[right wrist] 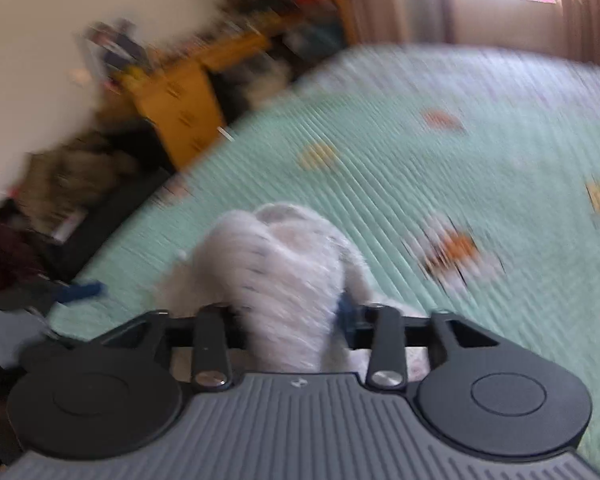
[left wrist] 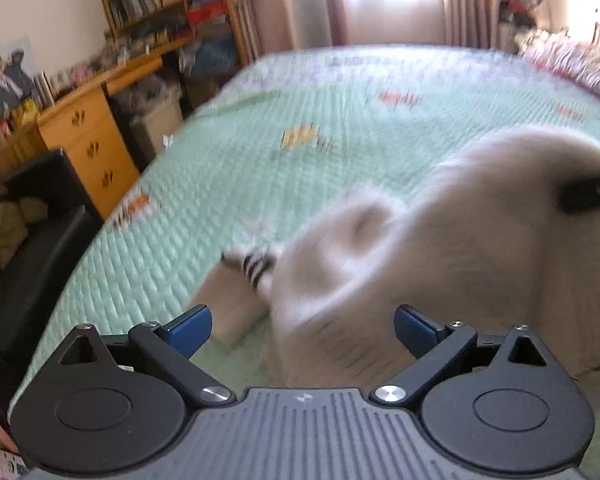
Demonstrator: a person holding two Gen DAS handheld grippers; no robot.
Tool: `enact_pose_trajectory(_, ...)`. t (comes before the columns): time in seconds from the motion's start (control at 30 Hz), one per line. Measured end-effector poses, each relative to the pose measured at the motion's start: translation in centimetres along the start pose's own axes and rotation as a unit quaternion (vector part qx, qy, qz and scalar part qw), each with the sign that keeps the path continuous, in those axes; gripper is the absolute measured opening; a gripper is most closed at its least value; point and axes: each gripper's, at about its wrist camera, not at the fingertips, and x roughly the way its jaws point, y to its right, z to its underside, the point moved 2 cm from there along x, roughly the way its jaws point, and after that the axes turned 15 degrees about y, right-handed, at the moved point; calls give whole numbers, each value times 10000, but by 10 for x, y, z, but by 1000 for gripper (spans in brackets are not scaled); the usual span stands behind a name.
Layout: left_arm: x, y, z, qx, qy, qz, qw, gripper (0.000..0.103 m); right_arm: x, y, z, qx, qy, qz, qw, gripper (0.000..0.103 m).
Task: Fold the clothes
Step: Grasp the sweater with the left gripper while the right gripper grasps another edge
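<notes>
A white fluffy garment [left wrist: 440, 248] lies heaped on the mint-green quilted bed [left wrist: 260, 168], with a dark-striped cuff [left wrist: 256, 266] at its left end. My left gripper [left wrist: 303, 330] hovers just before the heap, jaws wide open and nothing between the blue pads [left wrist: 192, 330]. In the blurred right wrist view a bunch of the same garment [right wrist: 284, 280] sits between the half-parted jaws of my right gripper [right wrist: 290, 314]. One blue pad [right wrist: 346, 312] shows at the cloth's edge and the other is hidden. A dark part [left wrist: 592, 192] pokes into the heap at far right.
A wooden desk with drawers [left wrist: 88, 140] and bookshelves [left wrist: 172, 4] stand left of the bed. A black chair [left wrist: 32, 264] sits by the bed's left edge. Pink curtains and a bright window [left wrist: 392, 4] are behind. Patterned bedding [left wrist: 572, 64] lies at the far right.
</notes>
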Motion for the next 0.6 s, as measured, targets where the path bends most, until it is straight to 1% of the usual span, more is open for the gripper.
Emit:
enact_pose_trajectory(0.03, 10, -1, 8, 10, -130, 33, 9999, 98, 2, 12, 8, 188, -118, 113, 9997, 62)
enact_pose_trajectory(0.07, 20, -3, 15, 23, -251, 58, 9997, 99, 4, 23, 16, 368, -219, 196, 9989, 67)
enact_pose_trajectory(0.13, 39, -3, 28, 50, -493, 84, 9987, 102, 2, 40, 34, 645, -359, 273, 9969, 71)
enact_pose_trajectory(0.17, 47, -2, 33, 11, -563, 101, 9984, 102, 0, 48, 43, 776, -423, 304, 9956, 73)
enact_pose_trajectory(0.2, 53, -2, 36, -89, -587, 145, 9981, 102, 0, 51, 51, 773, -480, 330, 9953, 73)
enact_pose_trajectory(0.23, 58, -2, 37, -238, -591, 213, 9977, 102, -1, 53, 58, 716, -533, 354, 9954, 74)
enact_pose_trajectory(0.3, 69, 1, 35, -543, -615, 367, 9960, 102, 7, 44, 73, 361, -590, 488, 9964, 82)
enact_pose_trajectory(0.33, 75, 5, 34, -644, -654, 457, 9947, 102, 14, 39, 80, 135, -656, 602, 9959, 91)
enact_pose_trajectory(0.4, 84, 17, 36, -731, -711, 762, 9919, 101, 29, 33, 93, -264, -809, 780, 9933, 96)
enact_pose_trajectory(0.43, 88, 24, 36, -712, -706, 925, 9907, 92, 37, 31, 99, -383, -817, 738, 9932, 102)
enact_pose_trajectory(0.5, 90, 32, 32, -707, -610, 1127, 9892, 72, 47, 29, 102, -288, -695, 577, 9955, 96)
enact_pose_trajectory(0.53, 89, 31, 28, -848, -570, 1237, 9870, 52, 52, 28, 103, -215, -627, 495, 9966, 78)
enact_pose_trajectory(0.57, 87, 28, 25, -1031, -537, 1326, 9843, 37, 51, 27, 98, -110, -544, 400, 9977, 51)
enact_pose_trajectory(0.6, 84, 23, 22, -1221, -493, 1418, 9811, 32, 47, 25, 90, 1, -436, 266, 9987, 40)
